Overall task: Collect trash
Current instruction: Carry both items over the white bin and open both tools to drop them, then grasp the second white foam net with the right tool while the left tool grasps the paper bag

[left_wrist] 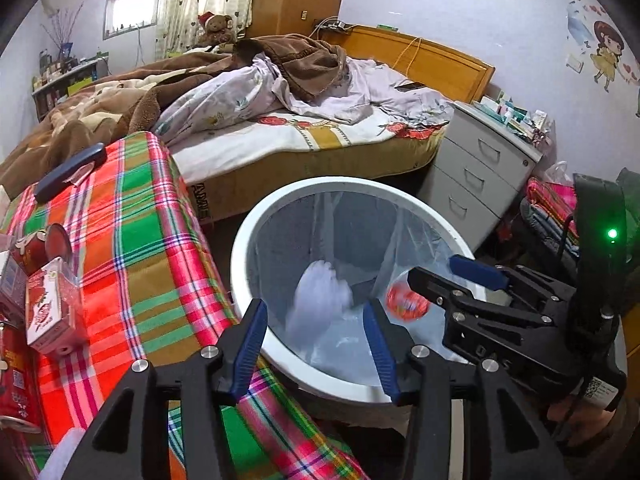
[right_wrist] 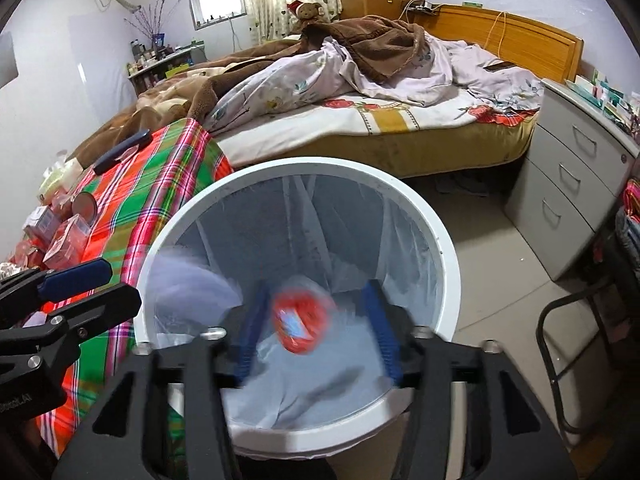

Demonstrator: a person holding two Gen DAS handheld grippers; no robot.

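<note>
Left wrist view. The left gripper (left_wrist: 316, 344) is shown poised over the near rim of a white trash bin (left_wrist: 248, 240) lined with a clear plastic bag (left_wrist: 416, 240). Its jaws are parted and nothing is gripped between the blue pads (left_wrist: 252, 344). A blurred white piece of trash (left_wrist: 320, 296) is seen inside the bin, beyond the fingertips and free of them. At the right, the right gripper (left_wrist: 444, 276) reaches over the bin's rim, and a blurred red item (left_wrist: 408, 302) is seen just beside its fingertips, against the liner. A plaid cloth (left_wrist: 132, 248) covers the surface left of the bin, bearing red cartons (left_wrist: 48, 312) and a dark flat object (left_wrist: 68, 172). A bed (left_wrist: 320, 136) and a drawer cabinet (left_wrist: 480, 168) are visible behind.

Right wrist view. The right gripper (right_wrist: 316, 332) is shown above the bin (right_wrist: 444, 240), its jaws released. The red item (right_wrist: 300, 320) appears blurred between the blue pads (right_wrist: 380, 320); contact with either pad cannot be told. The white trash (right_wrist: 192, 284) is smeared at the bin's left inner side. The left gripper (right_wrist: 100, 284) enters from the left edge, over the plaid cloth (right_wrist: 160, 184).
</note>
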